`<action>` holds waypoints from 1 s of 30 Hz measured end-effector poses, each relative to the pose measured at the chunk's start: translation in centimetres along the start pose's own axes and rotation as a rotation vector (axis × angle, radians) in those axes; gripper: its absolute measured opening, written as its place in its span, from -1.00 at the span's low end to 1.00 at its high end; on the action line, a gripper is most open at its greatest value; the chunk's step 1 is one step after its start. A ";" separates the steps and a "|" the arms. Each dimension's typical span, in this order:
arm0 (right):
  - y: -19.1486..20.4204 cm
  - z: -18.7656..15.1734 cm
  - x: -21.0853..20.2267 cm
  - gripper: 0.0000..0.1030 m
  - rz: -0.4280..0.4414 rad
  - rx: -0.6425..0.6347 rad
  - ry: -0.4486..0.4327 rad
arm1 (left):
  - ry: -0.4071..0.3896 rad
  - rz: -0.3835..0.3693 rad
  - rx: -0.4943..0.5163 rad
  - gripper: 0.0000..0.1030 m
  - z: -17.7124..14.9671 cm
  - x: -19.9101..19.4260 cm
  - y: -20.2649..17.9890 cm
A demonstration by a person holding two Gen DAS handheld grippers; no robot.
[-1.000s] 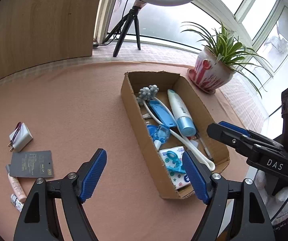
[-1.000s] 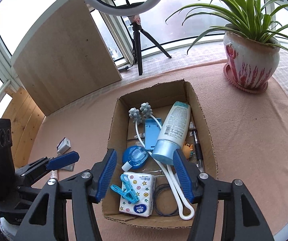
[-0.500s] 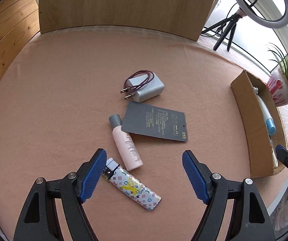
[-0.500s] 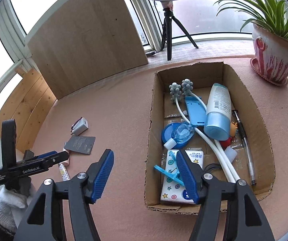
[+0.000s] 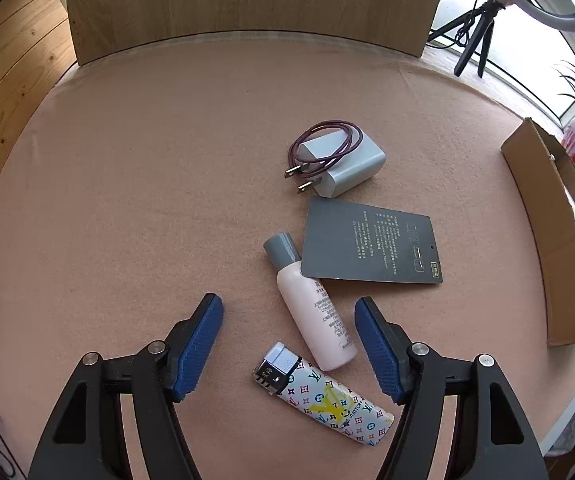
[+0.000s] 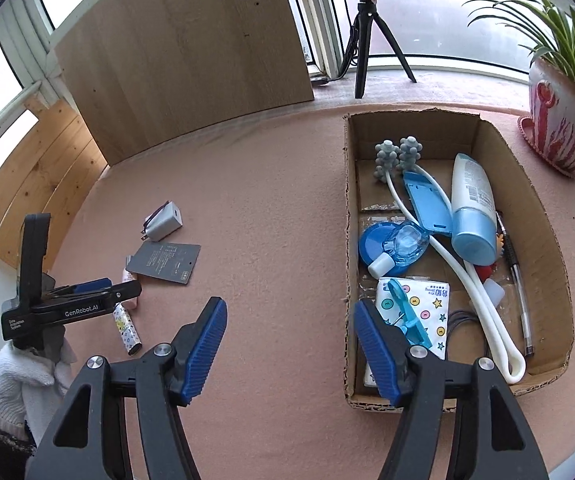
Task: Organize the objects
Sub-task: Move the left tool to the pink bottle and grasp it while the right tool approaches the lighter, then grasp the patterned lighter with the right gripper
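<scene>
Left claw (image 5: 288, 344) now over four loose items

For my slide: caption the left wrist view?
Left gripper, jaws closing, above pink bottle and patterned lighter on the table.

Left black two-finger gripper with blue pads (image 5: 288, 344): tilted steeply down, jaws closing, pads touch nothing.
Right black two-finger gripper with blue pads (image 6: 288, 346): tilted down, jaws opening, empty.
White-gloved hand (image 6: 19, 376): holds left gripper.
</scene>
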State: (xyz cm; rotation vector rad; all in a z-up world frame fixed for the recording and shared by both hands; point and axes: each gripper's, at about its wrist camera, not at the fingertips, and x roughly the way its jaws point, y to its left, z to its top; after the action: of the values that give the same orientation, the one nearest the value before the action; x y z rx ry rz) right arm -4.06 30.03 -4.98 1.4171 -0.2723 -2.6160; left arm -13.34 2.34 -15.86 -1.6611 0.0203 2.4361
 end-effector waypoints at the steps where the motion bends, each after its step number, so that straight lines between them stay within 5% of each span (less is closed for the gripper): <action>1: 0.0 0.1 -0.3 0.23 -0.014 -0.006 -0.016 | -0.004 0.002 0.002 0.36 0.1 0.1 0.0; 11: 3.6 0.2 -0.3 0.23 0.068 -0.107 -0.006 | -0.037 0.012 -0.028 -0.36 0.4 -0.4 1.7; 17: 7.2 -0.2 1.7 0.23 0.135 -0.212 0.064 | -0.043 0.012 -0.063 -0.55 -0.5 -0.9 3.8; 30: 15.8 -1.6 8.5 0.23 0.293 -0.431 0.242 | -0.061 -0.010 -0.149 -0.56 -4.7 -3.0 7.8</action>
State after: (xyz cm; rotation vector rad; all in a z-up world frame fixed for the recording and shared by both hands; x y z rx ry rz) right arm -6.55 12.73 -9.05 1.3941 0.1040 -2.0825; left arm -9.27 -6.28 -15.54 -1.6389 -0.1824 2.5346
